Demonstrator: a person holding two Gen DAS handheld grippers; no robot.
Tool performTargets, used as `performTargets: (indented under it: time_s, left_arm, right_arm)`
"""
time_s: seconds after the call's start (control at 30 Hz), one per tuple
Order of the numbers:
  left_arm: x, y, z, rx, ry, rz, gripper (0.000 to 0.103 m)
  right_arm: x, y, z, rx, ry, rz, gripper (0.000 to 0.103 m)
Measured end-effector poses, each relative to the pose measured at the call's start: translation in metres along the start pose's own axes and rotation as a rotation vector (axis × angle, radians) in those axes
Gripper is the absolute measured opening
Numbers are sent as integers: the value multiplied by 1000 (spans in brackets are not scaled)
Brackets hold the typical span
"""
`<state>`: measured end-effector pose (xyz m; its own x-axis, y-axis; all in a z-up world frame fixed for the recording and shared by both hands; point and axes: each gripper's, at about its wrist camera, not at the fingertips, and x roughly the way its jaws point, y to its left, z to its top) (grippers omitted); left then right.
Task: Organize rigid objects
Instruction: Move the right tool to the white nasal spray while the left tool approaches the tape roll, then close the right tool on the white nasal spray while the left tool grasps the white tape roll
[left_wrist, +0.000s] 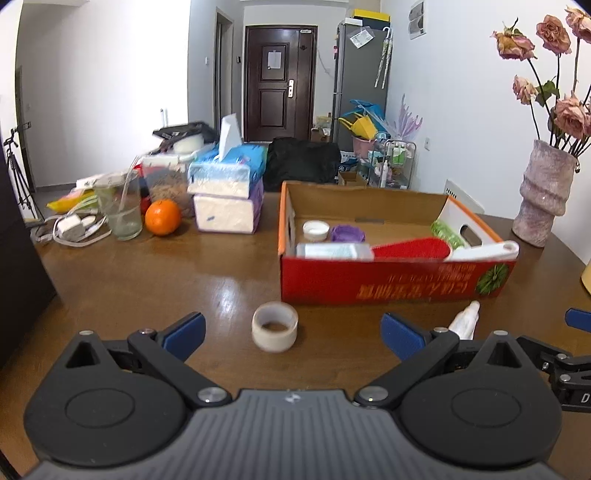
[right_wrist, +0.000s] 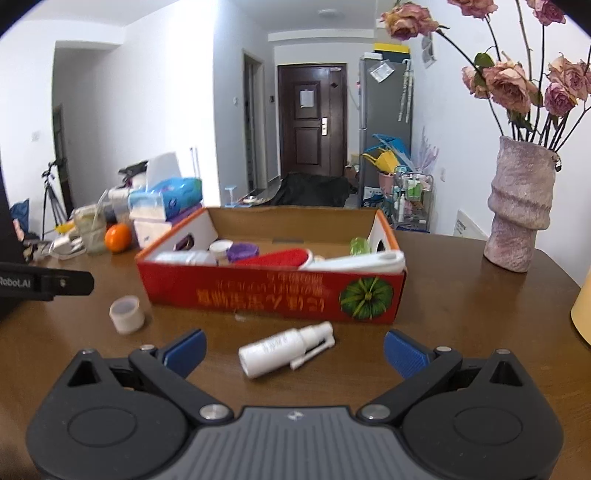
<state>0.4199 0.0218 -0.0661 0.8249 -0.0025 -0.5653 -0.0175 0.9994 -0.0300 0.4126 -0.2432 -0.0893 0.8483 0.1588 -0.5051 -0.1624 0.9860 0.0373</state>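
Tape roll (left_wrist: 274, 326) and spray bottle (right_wrist: 281, 349) are lying on the bench (left_wrist: 147, 280), awaiting boxing. Left gripper (left_wrist: 293, 334) and right gripper (right_wrist: 294, 349) are hovering, jaws wide; next comes closing in, then carrying into the red box (left_wrist: 391, 284)

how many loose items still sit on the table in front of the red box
2: a tape roll ahead of the left gripper, a white spray bottle ahead of the right gripper.
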Motion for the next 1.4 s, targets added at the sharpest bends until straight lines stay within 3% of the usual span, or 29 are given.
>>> performTargets:
  time_s: [0.33,0.67,0.8,1.03,1.4]
  left_arm:
    - [4,10,-41,20,27,-2,103]
    - [14,22,-47,-29,24,6,103]
    - [17,28,-47,-45,20,18,103]
    - [27,37,-48,-84,54,14,103]
    - [29,39,-48,-94,64,-7,103]
  right_arm:
    - [-5,-1,-27,-68,31,18,103]
    - [7,-2,-31,-160,-27,85,103]
    - [27,-6,-22,-195,-31,163,103]
    - [77,-10,-13,-201,64,182,103]
    - [120,-17,-1,-231,103,189,103]
